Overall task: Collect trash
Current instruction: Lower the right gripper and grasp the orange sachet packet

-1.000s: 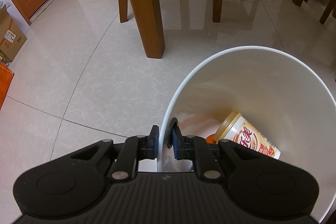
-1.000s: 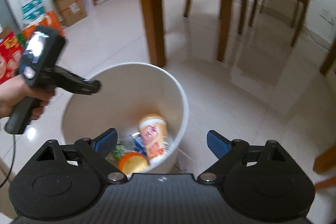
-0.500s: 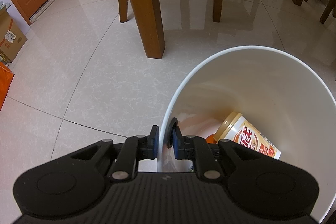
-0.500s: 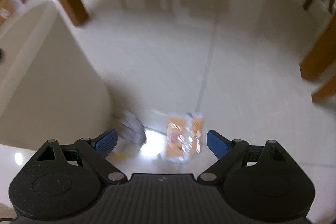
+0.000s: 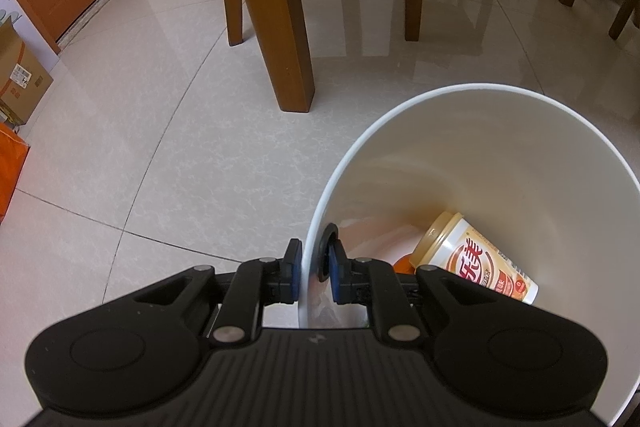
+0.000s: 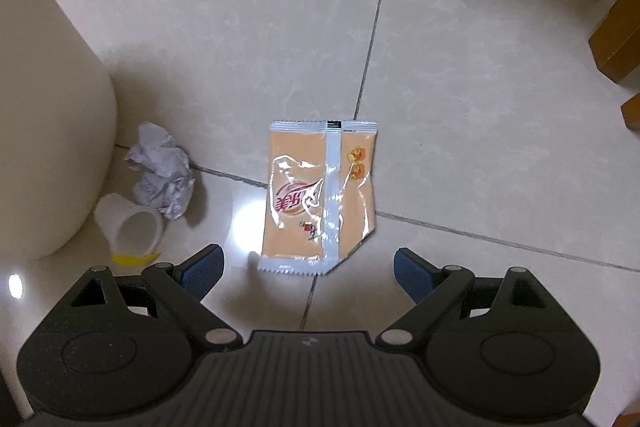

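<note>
Wrapper (image 6: 320, 195) flat on floor, frame centre, just ahead of right claw (image 6: 307, 265), spread wide, empty. Left claw (image 5: 313, 277) clenched on bin (image 5: 480, 155) rim. Pickup step; next move, seemingly: descend, pinch wrapper's edge.

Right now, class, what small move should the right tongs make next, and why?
Probably lower the right tongs onto the orange packet. They are open and it lies flat on the floor directly ahead between them, while the left tongs grip the white bin's rim.
</note>
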`<state>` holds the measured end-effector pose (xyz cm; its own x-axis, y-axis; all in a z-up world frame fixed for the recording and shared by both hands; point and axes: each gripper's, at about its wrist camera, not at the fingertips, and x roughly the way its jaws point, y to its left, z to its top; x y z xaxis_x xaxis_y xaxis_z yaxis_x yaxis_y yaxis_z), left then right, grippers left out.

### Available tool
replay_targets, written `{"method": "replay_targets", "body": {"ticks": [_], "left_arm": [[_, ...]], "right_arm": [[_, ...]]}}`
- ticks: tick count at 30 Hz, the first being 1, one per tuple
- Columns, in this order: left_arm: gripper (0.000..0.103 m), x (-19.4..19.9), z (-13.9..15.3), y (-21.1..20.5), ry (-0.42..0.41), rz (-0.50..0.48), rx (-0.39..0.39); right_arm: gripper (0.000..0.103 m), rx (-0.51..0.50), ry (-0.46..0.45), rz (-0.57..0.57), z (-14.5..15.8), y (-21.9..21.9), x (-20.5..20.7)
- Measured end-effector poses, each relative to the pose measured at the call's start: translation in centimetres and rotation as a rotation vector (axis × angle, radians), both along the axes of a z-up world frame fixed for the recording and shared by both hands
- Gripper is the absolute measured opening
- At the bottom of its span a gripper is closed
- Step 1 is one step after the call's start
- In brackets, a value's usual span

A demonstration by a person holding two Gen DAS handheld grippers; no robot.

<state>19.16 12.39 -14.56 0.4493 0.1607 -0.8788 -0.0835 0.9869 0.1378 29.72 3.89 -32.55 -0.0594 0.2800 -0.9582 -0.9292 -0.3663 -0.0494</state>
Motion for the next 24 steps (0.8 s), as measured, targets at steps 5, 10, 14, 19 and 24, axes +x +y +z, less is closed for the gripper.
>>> {"method": "replay_targets", "body": {"ticks": [5,10,14,19,24], "left_arm": [[0.012,0.0,0.0,-0.1,-0.001,-0.005,0.005],[0.012,0.1,0.1,0.0,0.002,0.000,0.000],[0.012,0.1,0.2,0.0,0.002,-0.004,0.004],[0.012,0.1,0.2,-0.1,0.002,-0.003,0.003],[0.012,0.1,0.2,-0.1,0.002,-0.001,0.004]], "right_arm": [[0.095,0.001,0.010,-0.014,-1.2,1.2,-0.2],[0.095,0.004,0.012,-0.024,-2.2,2.1,-0.4],[0.095,0.011,-0.001,-0.017,-2.8,3.2,-0.9],[0.098,0.038,-0.023,-0.002,-3.4,3.4,-1.4],[0.098,0.047,-0.022,0.002,-3.4,3.6,-1.7]]}}
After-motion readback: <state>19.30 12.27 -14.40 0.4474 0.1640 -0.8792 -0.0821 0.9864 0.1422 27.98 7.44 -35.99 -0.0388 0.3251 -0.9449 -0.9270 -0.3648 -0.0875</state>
